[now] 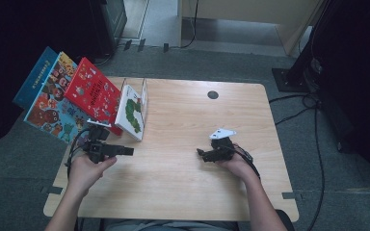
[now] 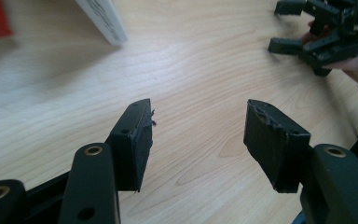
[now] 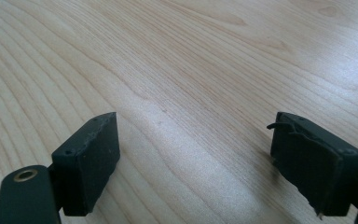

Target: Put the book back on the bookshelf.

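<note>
Both jaws wide, empty. Left gripper (image 1: 125,151) near the caterpillar book (image 1: 131,112) (leaning in rack): clumsy approach may topple it.

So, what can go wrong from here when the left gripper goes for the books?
1. The white caterpillar book leans in a clear stand; a push from the open left gripper may tip it flat.
2. The red book and the two books behind it overhang the table edge; a nudge could send them to the floor.
3. The left gripper's cable hangs near them and could snag.
</note>
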A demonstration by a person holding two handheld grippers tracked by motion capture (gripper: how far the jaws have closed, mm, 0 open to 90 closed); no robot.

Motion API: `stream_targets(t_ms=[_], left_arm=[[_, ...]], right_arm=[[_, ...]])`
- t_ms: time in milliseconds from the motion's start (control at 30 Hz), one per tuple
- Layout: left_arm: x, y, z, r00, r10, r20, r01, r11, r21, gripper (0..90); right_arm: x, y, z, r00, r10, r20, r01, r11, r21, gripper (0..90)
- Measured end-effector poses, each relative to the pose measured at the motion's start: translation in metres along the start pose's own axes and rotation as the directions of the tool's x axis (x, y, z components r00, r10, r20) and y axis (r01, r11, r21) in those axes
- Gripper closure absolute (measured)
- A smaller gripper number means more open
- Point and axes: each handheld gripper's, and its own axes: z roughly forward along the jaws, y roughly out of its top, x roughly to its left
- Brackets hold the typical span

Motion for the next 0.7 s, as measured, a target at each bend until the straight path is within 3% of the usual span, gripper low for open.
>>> stream_targets(t_ms=[100,233,333,467,567,700], left_arm=[[0.001,-0.005,0.015,0.9998,0.021,-0.005,-0.021,0.9995,0.024,41.9],[0.006,-0.011,0.031,0.9999,0.008,-0.013,-0.007,0.9993,0.037,41.9],[0.007,-0.013,0.039,0.9999,0.003,-0.017,-0.003,0.9992,0.040,41.8],[0.006,-0.017,0.043,0.9993,0.033,-0.014,-0.033,0.9993,0.017,41.0],[0.007,-0.022,0.048,0.9981,0.049,-0.039,-0.047,0.9984,0.030,40.9],[0.009,-0.025,0.054,0.9978,0.056,-0.035,-0.054,0.9969,0.057,39.7]], right_arm=[[0.000,0.000,0.000,1.0000,-0.001,0.000,0.001,1.000,0.000,15.1],[0.000,0.000,0.000,1.0000,0.000,0.000,0.000,1.000,0.000,15.1],[0.000,0.000,0.000,1.0000,-0.001,0.000,0.001,1.000,0.000,15.1],[0.000,0.000,0.000,1.0000,-0.002,0.000,0.002,1.000,0.000,15.0],[0.000,0.000,0.001,1.0000,-0.001,-0.002,0.001,1.000,-0.001,14.7],[0.000,0.001,0.001,1.0000,-0.003,-0.004,0.003,1.000,-0.001,14.5]])
